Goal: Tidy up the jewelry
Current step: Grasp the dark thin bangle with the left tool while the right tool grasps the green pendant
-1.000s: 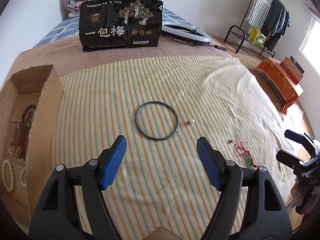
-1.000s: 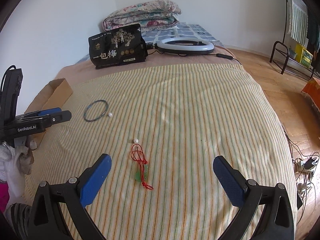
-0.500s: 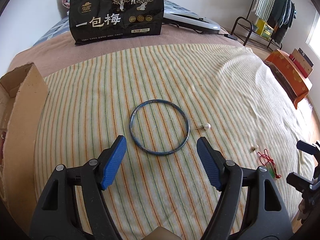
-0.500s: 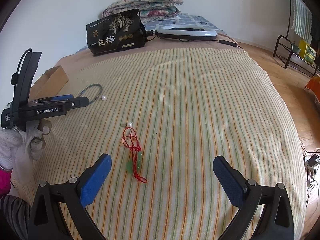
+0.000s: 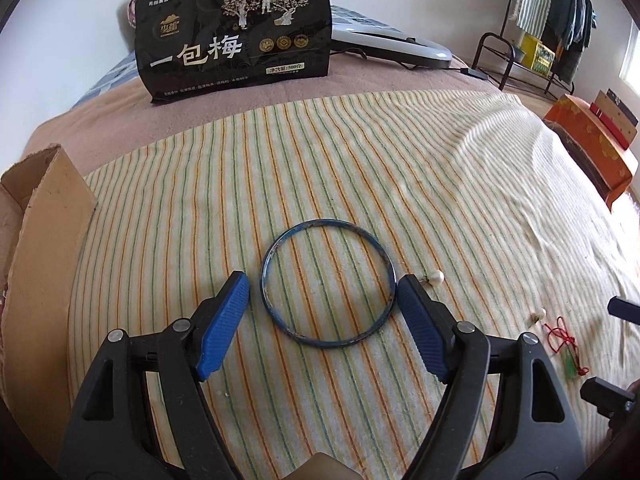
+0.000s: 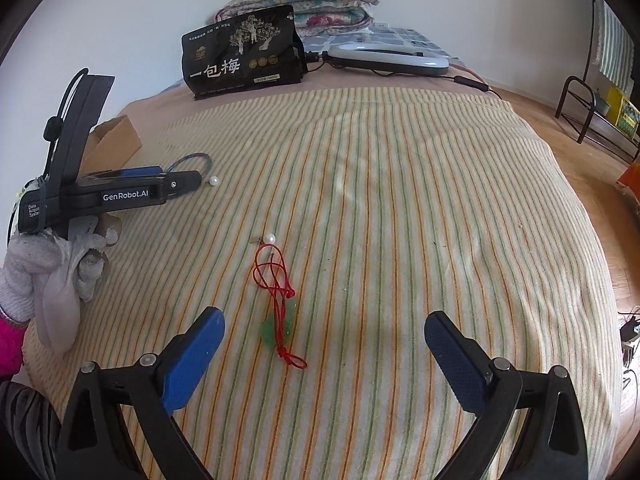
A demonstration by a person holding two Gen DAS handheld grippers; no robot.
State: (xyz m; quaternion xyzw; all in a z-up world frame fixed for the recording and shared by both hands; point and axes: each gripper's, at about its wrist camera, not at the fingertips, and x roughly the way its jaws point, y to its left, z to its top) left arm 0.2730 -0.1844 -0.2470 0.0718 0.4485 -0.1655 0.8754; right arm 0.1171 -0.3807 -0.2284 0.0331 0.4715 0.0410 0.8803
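A thin blue bangle lies flat on the striped cloth. My left gripper is open, its blue fingertips on either side of the bangle, close above it. A pearl earring lies just right of the bangle. A second pearl earring and a green pendant on a red cord lie ahead of my right gripper, which is open and empty. The left gripper also shows in the right wrist view, over the bangle.
An open cardboard box stands at the left edge of the cloth. A black snack bag stands upright at the back, with a white ring light and folded quilts behind. The bed's edge drops off to the right.
My left gripper has moved forward and down so the bangle now lies between its fingertips. My right gripper has moved closer to the pendant. Both stay open.
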